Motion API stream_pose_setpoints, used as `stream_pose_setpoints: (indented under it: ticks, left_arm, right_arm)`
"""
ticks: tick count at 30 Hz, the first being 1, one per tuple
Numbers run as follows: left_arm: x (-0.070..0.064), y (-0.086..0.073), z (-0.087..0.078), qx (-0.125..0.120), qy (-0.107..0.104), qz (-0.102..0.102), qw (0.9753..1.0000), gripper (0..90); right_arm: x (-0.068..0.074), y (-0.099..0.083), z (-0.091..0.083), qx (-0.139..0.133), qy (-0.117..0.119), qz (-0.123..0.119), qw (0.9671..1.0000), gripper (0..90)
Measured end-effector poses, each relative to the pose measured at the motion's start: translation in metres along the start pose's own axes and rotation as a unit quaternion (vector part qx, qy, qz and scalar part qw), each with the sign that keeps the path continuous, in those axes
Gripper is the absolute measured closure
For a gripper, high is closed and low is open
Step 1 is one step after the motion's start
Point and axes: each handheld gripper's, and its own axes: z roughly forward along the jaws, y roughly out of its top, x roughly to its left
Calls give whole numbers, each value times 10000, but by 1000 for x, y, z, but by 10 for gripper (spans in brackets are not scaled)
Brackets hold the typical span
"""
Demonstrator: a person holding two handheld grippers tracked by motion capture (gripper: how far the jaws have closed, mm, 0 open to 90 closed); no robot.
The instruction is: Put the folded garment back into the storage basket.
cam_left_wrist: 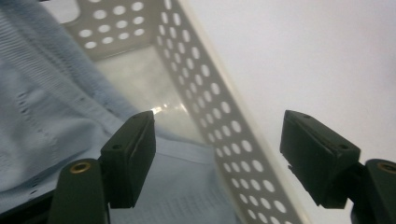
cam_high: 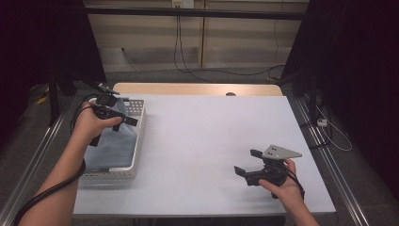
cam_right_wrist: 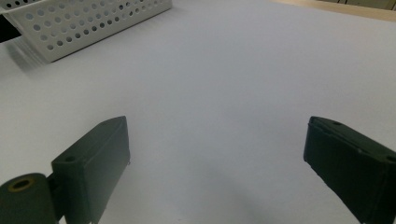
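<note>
**A:** The left gripper (cam_high: pixel 123 120) hangs over the white perforated basket (cam_high: pixel 137 141) at the table's left edge, jaws spread wide with nothing between them. The pale blue cloth (cam_high: pixel 113 146) lies inside that basket, bunched along its length.

**B:** And the basket's long axis runs away from the person, near to far. In the left gripper view one jaw sits above the cloth (cam_left_wrist: pixel 42 116), the other out past the basket wall (cam_left_wrist: pixel 224 140), over bare table. So the opening straddles the rim.

**A:** That looks like the thing to fix. The cloth lies down and to the person's left of that gripper's gap. A grab probably wants both jaws inside the wall.

**B:** What about the right gripper (cam_high: pixel 248 163)?

**A:** Well apart, low over the white table (cam_high: pixel 211 132) at the near right, jaws also wide and holding nothing. Its own view has the basket (cam_right_wrist: pixel 84 23) far off at the top left corner.

**B:** So the left hand (cam_high: pixel 89 126) is clearly the nearer one.

**A:** By a long way. I'd judge the cloth is its job.
</note>
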Motion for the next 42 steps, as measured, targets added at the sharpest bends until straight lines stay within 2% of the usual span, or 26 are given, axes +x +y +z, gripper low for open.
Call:
stream_pose_setpoints:
  ticks: [12, 19, 21, 24, 36, 37, 40, 42]
  left_arm:
    - [-22, 6, 5, 80, -175, 333, 9993, 246]
    - [-35, 9, 5, 32, -255, 484, 9985, 238]
    - [-40, 10, 6, 33, -298, 576, 9979, 230]
    - [-44, 11, 6, 12, -328, 594, 9977, 227]
    - [-64, 9, 11, 17, -488, 891, 9948, 214]
    - [-66, 9, 12, 51, -501, 974, 9940, 212]
    - [-70, 8, 14, 25, -535, 939, 9941, 207]
    - [-72, 7, 16, 45, -558, 991, 9935, 201]
  right_arm:
    - [0, -1, 0, 51, 22, -2, 10000, 71]
    - [-2, -2, 1, 72, 46, 44, 10000, 71]
    - [-2, -2, 1, 63, 55, 33, 10000, 71]
    - [-2, -2, 1, 66, 57, 26, 10000, 71]
    - [-1, -3, 2, 112, 90, 11, 9999, 70]
    - [-1, -3, 2, 110, 89, 13, 9999, 71]
    - [-1, -3, 1, 107, 87, 18, 9999, 71]
    - [-1, -3, 1, 109, 89, 21, 9999, 71]
